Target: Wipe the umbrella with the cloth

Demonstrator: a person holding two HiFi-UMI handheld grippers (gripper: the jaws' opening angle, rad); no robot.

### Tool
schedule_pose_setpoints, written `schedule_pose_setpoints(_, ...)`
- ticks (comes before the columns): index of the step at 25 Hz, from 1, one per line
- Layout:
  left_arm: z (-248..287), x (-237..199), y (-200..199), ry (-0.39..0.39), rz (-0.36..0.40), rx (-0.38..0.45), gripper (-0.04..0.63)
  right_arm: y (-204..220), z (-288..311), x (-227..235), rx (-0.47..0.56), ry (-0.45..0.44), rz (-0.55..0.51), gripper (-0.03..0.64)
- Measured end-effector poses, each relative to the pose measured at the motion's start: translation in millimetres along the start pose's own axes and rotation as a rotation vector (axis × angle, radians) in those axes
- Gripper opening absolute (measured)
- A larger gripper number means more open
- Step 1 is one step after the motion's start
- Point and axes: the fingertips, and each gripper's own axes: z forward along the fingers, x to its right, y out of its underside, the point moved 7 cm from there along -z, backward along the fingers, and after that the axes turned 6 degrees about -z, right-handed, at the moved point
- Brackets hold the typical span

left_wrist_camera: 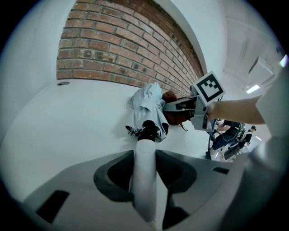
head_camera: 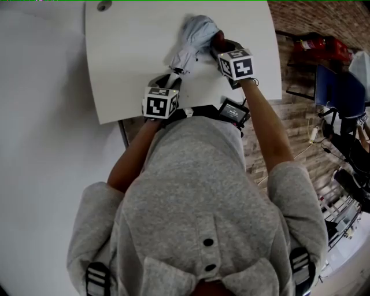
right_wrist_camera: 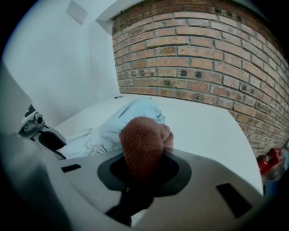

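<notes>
A folded light-blue umbrella (head_camera: 193,37) lies on the white table (head_camera: 127,58), its canopy pointing away from me. My left gripper (head_camera: 170,80) is shut on the umbrella's pale handle (left_wrist_camera: 145,176), which runs straight between the jaws. The bunched canopy (left_wrist_camera: 148,106) lies beyond it. My right gripper (head_camera: 222,47) is shut on a reddish-brown cloth (right_wrist_camera: 143,144). The cloth (head_camera: 218,39) rests against the right side of the canopy (right_wrist_camera: 122,124). In the left gripper view the cloth (left_wrist_camera: 174,115) shows dark under the right gripper (left_wrist_camera: 198,104).
A brick wall (right_wrist_camera: 194,63) rises behind the table's far edge. A small round hole (head_camera: 104,6) sits in the tabletop at the back left. The table's near edge (head_camera: 133,118) is close to my body. Chairs and red items (head_camera: 324,46) stand on the floor at right.
</notes>
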Motion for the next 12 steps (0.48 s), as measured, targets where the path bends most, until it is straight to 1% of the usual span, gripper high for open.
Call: schedule_pose_setpoints(12, -4, 1, -1, -0.002, 0.004, -0.005, 0.156, 0, -6, -15, 0.002, -0.020, -0.008, 0.098)
